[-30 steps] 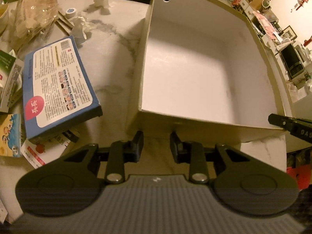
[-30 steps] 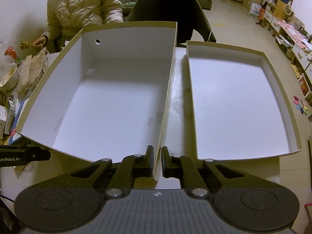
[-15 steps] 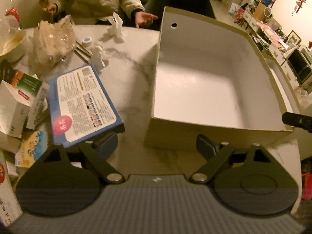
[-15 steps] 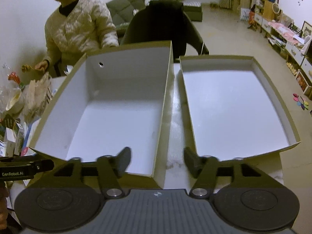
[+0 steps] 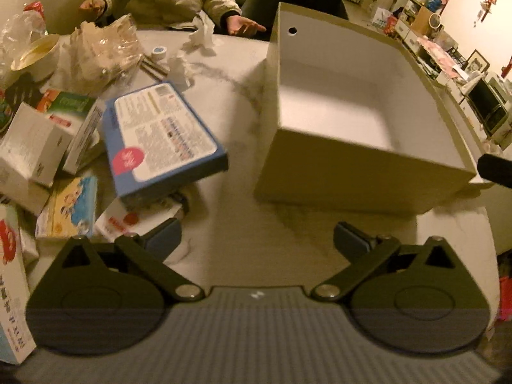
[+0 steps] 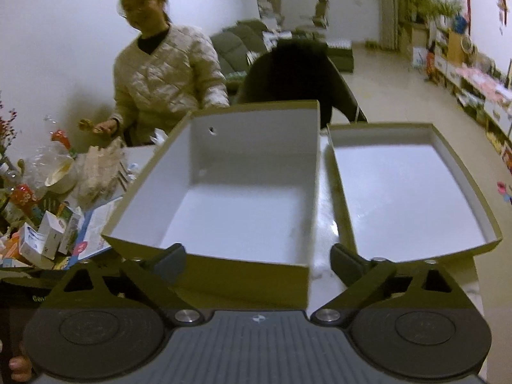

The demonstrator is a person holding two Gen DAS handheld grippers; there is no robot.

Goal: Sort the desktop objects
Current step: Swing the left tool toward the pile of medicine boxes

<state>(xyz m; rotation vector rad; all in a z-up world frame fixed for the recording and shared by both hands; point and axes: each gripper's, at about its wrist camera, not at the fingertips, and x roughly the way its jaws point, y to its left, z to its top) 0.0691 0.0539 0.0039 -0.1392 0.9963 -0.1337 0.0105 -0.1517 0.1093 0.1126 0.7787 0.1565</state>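
- My left gripper (image 5: 256, 243) has its jaws opening to nearly full spread with nothing between them, only bare marble table (image 5: 236, 224). My right gripper (image 6: 257, 262) is opening too, nothing pressed by its pads; the near right corner of the deep box (image 6: 243, 211) stands between the fingers, untouched.
- Risk 1: if I push the right gripper forward as it stands, the left finger (image 6: 169, 260) could catch the deep box's front wall and shove the box.
- Risk 2: the things to sort lie just left of my left gripper: a blue box (image 5: 160, 137) resting tilted on top of smaller cartons (image 5: 67, 208). Gripping it by 1 edge may make it slide off and scatter the ones under it.
- Risk 3: the shallow lid (image 6: 409, 198) sits just beside the deep box; a drop aimed carelessly could land in the gap between the 2.
- Farther off, crumpled tissue (image 5: 201, 32) and a bowl (image 5: 35, 54) sit near a seated person's hand (image 5: 243, 27), which a long reach might bump.
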